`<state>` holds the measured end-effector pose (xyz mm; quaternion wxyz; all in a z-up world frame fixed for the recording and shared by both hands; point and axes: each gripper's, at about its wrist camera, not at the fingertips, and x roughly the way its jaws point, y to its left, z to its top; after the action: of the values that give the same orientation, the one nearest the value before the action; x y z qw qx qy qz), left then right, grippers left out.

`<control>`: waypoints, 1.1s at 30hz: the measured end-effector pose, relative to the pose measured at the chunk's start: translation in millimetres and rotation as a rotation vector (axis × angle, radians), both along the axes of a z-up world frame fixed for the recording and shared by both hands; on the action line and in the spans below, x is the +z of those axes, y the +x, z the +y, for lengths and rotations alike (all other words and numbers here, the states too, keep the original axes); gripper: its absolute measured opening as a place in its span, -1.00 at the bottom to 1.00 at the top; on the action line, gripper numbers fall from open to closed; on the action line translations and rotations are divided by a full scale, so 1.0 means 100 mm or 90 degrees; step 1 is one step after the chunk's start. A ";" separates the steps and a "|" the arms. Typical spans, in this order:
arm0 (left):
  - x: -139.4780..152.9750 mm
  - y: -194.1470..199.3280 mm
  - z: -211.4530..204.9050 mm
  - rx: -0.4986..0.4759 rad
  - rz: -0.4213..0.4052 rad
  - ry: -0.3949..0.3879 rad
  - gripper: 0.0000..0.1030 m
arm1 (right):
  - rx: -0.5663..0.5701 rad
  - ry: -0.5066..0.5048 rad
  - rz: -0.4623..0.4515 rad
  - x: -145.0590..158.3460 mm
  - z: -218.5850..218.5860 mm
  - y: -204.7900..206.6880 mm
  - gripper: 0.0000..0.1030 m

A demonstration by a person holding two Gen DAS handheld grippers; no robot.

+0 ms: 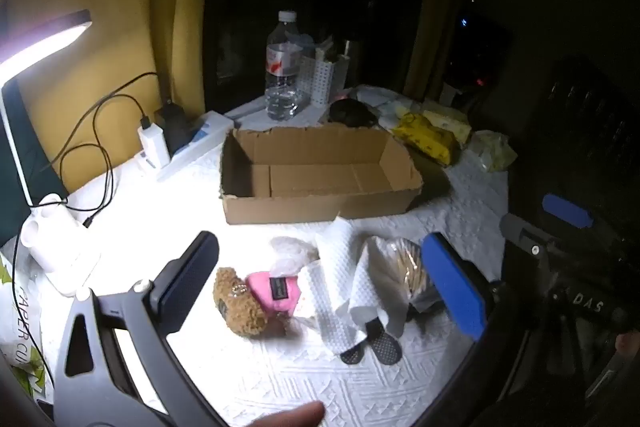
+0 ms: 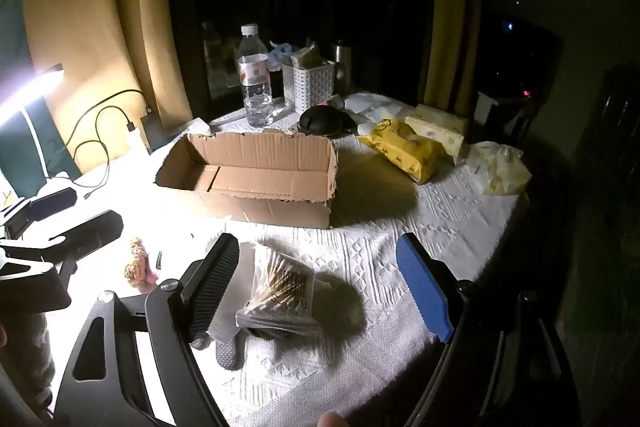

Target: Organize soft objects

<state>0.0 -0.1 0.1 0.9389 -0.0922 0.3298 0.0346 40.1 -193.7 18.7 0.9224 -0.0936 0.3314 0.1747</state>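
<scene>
An open, empty cardboard box [image 1: 316, 173] stands on the white tablecloth; it also shows in the right wrist view [image 2: 256, 175]. In front of it lie a brown teddy bear in a pink top [image 1: 252, 299], a sheet of white paper towel [image 1: 340, 287], a clear bag of cotton swabs [image 1: 404, 271] and small dark socks [image 1: 376, 347]. My left gripper [image 1: 320, 287] is open, its fingers either side of this pile, just above it. My right gripper [image 2: 320, 283] is open around the bag of cotton swabs [image 2: 280, 291]. The bear [image 2: 138, 263] shows at the left there.
A water bottle [image 1: 282, 67], a white basket [image 2: 308, 83] and a black round object [image 2: 320, 121] stand behind the box. Yellow tissue packs [image 2: 404, 149] and a plastic bag [image 2: 498, 167] lie at the right. A lit lamp [image 1: 40, 43], chargers and cables [image 1: 100, 147] are at the left.
</scene>
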 end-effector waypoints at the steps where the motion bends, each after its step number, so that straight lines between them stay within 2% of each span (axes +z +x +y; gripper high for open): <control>1: 0.00 0.00 0.00 0.000 0.007 0.000 0.99 | 0.001 0.011 -0.002 0.00 0.00 0.00 0.64; 7: 0.03 0.03 -0.04 -0.007 0.004 0.003 0.99 | 0.003 0.007 0.003 0.02 0.02 -0.02 0.64; 17: 0.03 0.01 0.03 -0.006 0.002 -0.020 0.99 | 0.003 0.003 0.003 0.00 0.01 -0.02 0.64; 33: 0.06 -0.01 -0.01 -0.012 -0.006 -0.016 0.97 | 0.003 0.004 -0.001 0.03 -0.02 -0.04 0.64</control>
<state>-1.2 -1.2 6.4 0.9396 -0.1013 0.3264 0.0209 36.0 -195.8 21.8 0.9226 -0.0918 0.3299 0.1776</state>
